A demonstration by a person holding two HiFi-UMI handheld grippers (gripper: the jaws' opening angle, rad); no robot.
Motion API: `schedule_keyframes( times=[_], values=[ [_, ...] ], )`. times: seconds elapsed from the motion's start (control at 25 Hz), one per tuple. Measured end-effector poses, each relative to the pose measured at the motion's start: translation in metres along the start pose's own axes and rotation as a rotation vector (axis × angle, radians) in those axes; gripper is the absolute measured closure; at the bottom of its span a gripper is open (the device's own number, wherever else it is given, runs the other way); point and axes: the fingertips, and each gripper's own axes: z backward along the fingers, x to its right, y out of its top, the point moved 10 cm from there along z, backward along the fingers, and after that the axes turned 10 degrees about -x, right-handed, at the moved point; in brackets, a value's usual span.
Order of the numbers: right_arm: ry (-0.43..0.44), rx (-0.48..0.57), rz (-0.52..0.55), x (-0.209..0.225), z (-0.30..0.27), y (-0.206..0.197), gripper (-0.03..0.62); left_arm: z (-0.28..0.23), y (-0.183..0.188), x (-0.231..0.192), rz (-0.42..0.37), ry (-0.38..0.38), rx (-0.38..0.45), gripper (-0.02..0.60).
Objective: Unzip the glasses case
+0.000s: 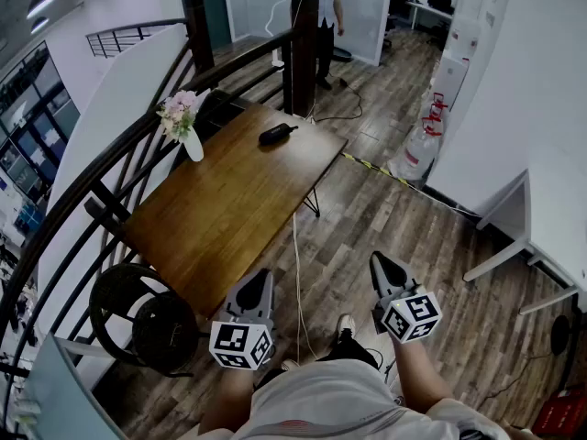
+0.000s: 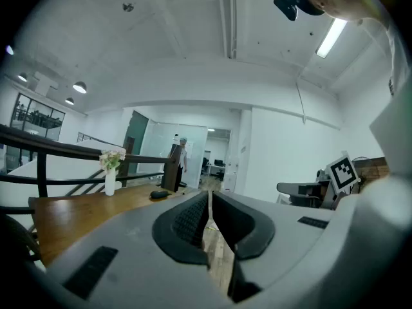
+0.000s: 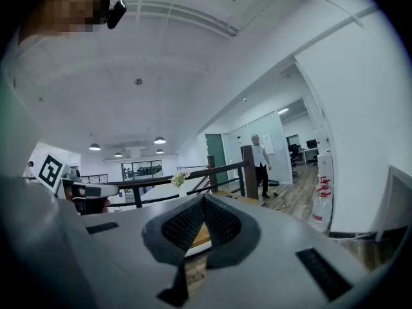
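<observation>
The surface (image 1: 229,218) is smooth, satin brown wood; the floor (image 1: 394,246), greyer streaky planks. The glasses case (image 1: 276,134) looks matt black. Left claw (image 2: 209,195) and right claw (image 3: 203,201) are matt grey plastic.

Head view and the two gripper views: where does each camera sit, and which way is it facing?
Head view: on the person's head, facing steeply down at the table, left gripper, right gripper and own torso.
Left gripper view: on that gripper, along shut jaws toward the glasses case; right gripper at right.
Right gripper view: likewise, toward the railing; left gripper at left.
Shared: vase, standing person.
</observation>
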Motion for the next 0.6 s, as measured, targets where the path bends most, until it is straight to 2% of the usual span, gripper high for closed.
schedule_keyframes(
  times=[0.6],
  values=[
    [0.020,-0.013,0.001,0.0013,0.0010,-0.0082,0.543,0.0049,-0.0099,0.0054,0.009,0.013,-0.022,0.552]
  ],
)
